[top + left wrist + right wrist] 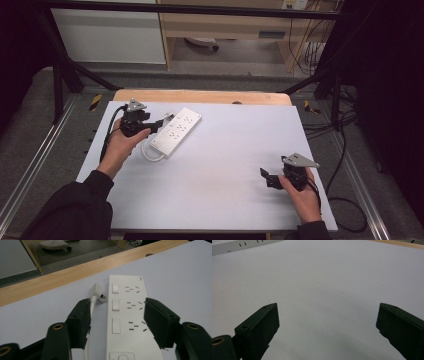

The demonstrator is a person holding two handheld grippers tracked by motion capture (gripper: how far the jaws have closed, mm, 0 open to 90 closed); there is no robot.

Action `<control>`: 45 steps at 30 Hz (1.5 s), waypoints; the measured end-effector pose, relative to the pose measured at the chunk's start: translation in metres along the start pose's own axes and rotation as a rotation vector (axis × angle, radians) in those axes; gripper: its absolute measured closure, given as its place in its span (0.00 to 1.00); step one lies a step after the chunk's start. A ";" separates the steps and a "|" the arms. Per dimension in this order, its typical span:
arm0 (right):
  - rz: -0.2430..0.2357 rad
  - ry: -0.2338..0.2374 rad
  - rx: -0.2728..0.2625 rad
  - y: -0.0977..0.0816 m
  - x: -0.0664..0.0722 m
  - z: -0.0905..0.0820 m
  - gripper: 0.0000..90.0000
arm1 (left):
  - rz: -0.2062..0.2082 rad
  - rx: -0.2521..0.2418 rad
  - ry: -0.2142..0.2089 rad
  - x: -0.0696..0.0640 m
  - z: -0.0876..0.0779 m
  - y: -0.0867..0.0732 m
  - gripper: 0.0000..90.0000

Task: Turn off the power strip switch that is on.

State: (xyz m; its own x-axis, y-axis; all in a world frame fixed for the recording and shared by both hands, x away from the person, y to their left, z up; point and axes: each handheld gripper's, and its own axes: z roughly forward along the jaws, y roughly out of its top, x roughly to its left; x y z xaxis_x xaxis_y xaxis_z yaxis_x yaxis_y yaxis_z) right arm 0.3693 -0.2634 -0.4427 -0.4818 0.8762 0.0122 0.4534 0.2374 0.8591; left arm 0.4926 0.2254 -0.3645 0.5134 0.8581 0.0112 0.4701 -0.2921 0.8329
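Table (225, 200) with pale grey top, wooden strip along far edge. White plastic power strip (176, 130) lies far left, its white cord and plug (96, 291) beside it. Left gripper (117, 322) holds its jaws wide astride the strip. Right gripper (265, 176), near right, gapes wide over bare surface.

- High view: above the desk's (215, 200) near edge, facing forward and down.
- Gripper views: low, close; all share the power strip (176, 131) (130, 325) (242, 245).
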 end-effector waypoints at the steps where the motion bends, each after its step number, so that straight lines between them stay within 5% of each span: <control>1: -0.002 0.004 0.003 0.000 0.000 0.000 0.06 | 0.001 0.001 0.007 0.000 0.001 0.000 0.48; 26: 0.017 0.001 0.000 0.000 -0.001 0.000 0.06 | -0.016 0.053 -0.061 0.003 0.019 -0.007 0.99; 45: 0.012 0.002 -0.003 0.000 -0.001 0.000 0.06 | -0.018 0.097 -0.065 0.000 0.040 -0.014 1.00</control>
State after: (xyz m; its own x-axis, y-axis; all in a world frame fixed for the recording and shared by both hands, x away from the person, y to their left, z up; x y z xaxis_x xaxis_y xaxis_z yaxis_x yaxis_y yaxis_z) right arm 0.3697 -0.2642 -0.4425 -0.4784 0.8778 0.0234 0.4564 0.2258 0.8606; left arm 0.5147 0.2126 -0.3978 0.5486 0.8351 -0.0416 0.5453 -0.3196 0.7749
